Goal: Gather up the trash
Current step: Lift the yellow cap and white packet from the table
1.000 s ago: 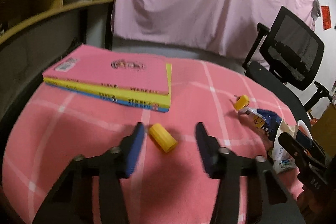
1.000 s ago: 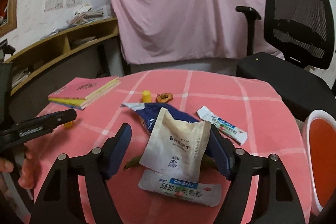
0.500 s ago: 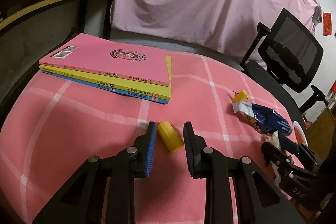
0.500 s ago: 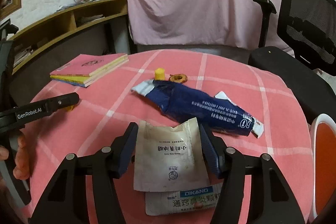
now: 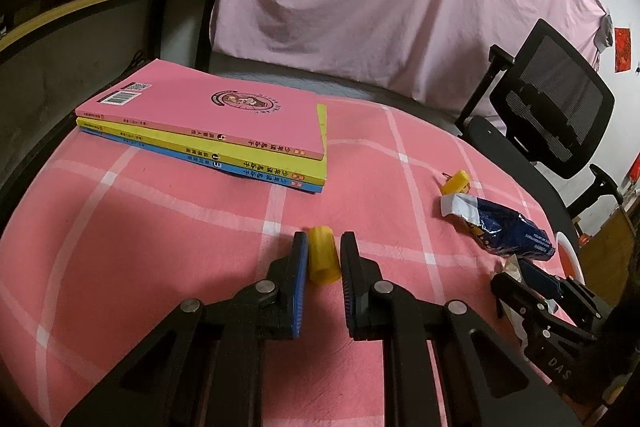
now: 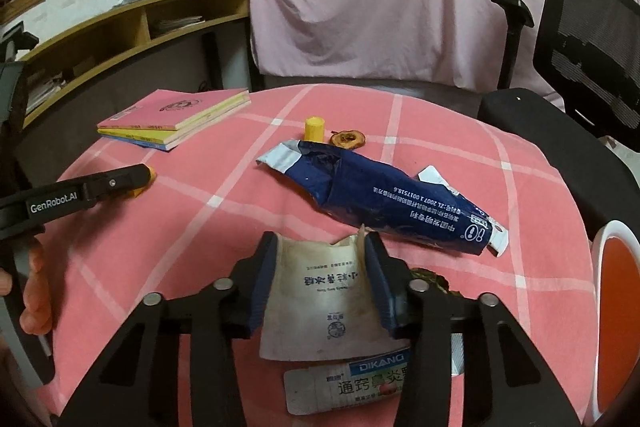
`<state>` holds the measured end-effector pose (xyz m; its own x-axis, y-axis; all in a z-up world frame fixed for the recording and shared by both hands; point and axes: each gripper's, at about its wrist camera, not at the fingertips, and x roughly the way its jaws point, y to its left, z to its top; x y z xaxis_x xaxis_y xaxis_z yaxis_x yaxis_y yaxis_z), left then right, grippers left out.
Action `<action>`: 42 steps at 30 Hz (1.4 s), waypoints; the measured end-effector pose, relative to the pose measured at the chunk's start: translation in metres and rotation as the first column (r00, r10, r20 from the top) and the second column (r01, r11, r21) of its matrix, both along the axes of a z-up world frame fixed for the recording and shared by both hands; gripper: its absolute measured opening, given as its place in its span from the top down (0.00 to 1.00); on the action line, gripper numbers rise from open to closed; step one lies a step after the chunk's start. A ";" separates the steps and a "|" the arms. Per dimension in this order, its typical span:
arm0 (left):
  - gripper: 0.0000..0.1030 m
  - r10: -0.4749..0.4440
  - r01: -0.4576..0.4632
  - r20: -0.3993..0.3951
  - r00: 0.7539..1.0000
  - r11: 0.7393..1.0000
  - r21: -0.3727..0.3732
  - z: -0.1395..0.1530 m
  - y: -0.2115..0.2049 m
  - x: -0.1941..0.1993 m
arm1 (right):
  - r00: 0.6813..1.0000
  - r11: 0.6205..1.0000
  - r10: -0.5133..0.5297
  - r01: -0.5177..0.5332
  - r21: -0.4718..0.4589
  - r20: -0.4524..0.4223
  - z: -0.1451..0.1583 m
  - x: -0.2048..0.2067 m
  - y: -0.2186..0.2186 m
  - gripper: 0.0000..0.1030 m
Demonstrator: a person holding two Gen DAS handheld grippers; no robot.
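The left gripper [image 5: 323, 259] has its jaws closing with a yellow cap [image 5: 323, 261] lying between them on the pink cloth [image 5: 140, 227]; its left pad touches the cap, while a thin gap shows at the right one, so the pinch is not complete. The right gripper [image 6: 320, 275] has its jaws closing too, about half spread, on a cream packet [image 6: 326, 303]; both pads press the packet's edges, which curl upward against them.

Under that packet, nearer the camera, lies one white sachet [image 6: 344, 387] with blue print; just right of the jaw something dark and leafy [image 6: 430, 275] peeks out, too hidden to name. Just beyond the right gripper's tips lies one dark blue bag [image 6: 384, 199], crumpled; beyond that stand a second yellow cap [image 6: 314, 129] and, beside it, one dried fruit slice [image 6: 348, 139]. Far left of the right gripper, three books [image 6: 176, 119] are stacked, pink on yellow on blue. At the right edge is one white-rimmed bin [image 6: 616, 307] with an orange inside. So: two caps, one packet, one sachet, one bag, one slice.
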<state>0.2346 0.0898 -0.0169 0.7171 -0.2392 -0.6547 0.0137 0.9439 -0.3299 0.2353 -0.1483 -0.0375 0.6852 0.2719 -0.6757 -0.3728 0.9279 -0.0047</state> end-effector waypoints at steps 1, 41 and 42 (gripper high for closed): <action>0.88 0.000 0.000 -0.001 1.000 1.000 0.000 0.000 0.000 0.000 | 1.000 1.000 0.000 0.000 0.007 -0.002 0.000 0.000 -0.001 0.61; 0.88 -0.252 0.220 0.505 0.825 0.968 0.123 0.086 -0.118 -0.077 | 0.839 0.947 -0.155 -0.024 0.321 0.521 0.085 -0.091 -0.105 0.64; 0.88 -0.268 0.235 0.515 0.814 0.963 0.130 0.089 -0.127 -0.078 | 0.836 0.945 -0.169 -0.013 0.327 0.523 0.086 -0.092 -0.112 0.64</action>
